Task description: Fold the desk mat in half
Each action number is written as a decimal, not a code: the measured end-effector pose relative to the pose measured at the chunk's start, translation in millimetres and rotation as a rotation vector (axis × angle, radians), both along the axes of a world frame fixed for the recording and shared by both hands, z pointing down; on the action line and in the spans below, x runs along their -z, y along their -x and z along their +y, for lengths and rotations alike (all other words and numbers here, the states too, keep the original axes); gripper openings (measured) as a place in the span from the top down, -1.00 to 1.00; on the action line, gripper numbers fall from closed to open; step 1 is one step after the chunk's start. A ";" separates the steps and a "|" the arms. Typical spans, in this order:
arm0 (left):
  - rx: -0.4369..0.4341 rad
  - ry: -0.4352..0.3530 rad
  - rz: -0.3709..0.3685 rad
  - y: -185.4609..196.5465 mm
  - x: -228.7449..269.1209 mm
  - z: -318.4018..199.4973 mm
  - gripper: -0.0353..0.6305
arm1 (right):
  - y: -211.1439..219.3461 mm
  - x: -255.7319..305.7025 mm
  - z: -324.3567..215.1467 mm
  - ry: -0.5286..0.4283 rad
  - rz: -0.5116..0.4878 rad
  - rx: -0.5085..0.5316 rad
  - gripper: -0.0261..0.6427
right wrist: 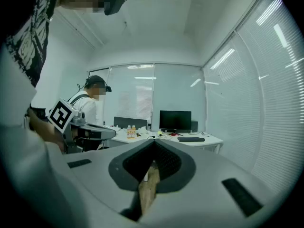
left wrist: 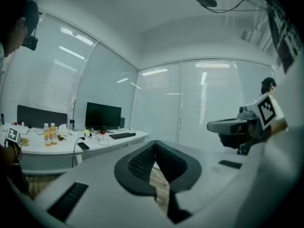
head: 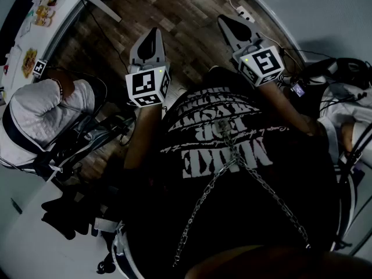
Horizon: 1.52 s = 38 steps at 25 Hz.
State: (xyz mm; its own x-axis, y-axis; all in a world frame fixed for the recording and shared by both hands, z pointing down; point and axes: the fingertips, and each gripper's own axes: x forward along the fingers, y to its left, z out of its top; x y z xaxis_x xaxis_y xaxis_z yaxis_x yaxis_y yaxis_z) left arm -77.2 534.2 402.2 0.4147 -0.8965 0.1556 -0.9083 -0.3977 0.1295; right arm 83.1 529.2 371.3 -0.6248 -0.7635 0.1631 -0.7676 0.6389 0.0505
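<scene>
- The left hand-held gripper (head: 153,34) and the right hand-held gripper (head: 226,23) are both fully closed with nothing between their jaws. The person holds them side by side in front of the chest, above the wooden floor (head: 192,7).
- The desk mat shows in no view, so I cannot tell where it lies, which way it points or how its long axis runs. The likeliest place is the white desk (left wrist: 57,148) across the room, which carries a monitor (left wrist: 103,116), a keyboard (left wrist: 122,135) and some bottles (left wrist: 49,133). No mat can be made out there.
- Risk: with both jaws closed, a reach for the mat's edge would push or crumple it, not take hold of it. They probably need opening first.
- Risk: cables and a power strip (head: 244,13) lie on the floor ahead and could catch a foot on the way to the desk.
- Risk: a seated person (head: 49,109) is close on the left, so a wide swing of the left hand-held gripper could hit them.
</scene>
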 end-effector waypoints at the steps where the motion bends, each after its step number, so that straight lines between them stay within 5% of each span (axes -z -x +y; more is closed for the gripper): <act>1: 0.005 0.002 -0.002 8.0 3.2 -1.4 0.87 | 6.4 2.2 -1.0 0.002 -0.004 0.002 0.92; 14: 0.011 0.057 -0.012 15.6 -19.2 -39.3 0.87 | 23.6 -16.1 -41.1 0.010 -0.037 0.059 0.92; 24: 0.071 0.005 -0.030 -34.9 11.7 -125.7 0.87 | -30.2 8.3 -130.1 -0.029 -0.158 0.133 0.92; 30: 0.100 -0.033 -0.064 -66.0 33.0 -176.9 0.87 | -74.2 15.7 -177.1 -0.033 -0.105 0.138 0.92; 38: 0.103 -0.056 -0.087 -101.8 29.1 -203.7 0.87 | -115.4 19.0 -215.3 -0.026 -0.163 0.146 0.92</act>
State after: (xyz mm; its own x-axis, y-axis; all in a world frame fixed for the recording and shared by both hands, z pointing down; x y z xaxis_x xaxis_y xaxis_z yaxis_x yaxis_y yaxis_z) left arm 24.6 330.5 373.2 0.3075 -0.9418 0.1357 -0.9514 -0.3065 0.0292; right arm 198.5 313.9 352.3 -0.7457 -0.6655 0.0323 -0.6662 0.7441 -0.0490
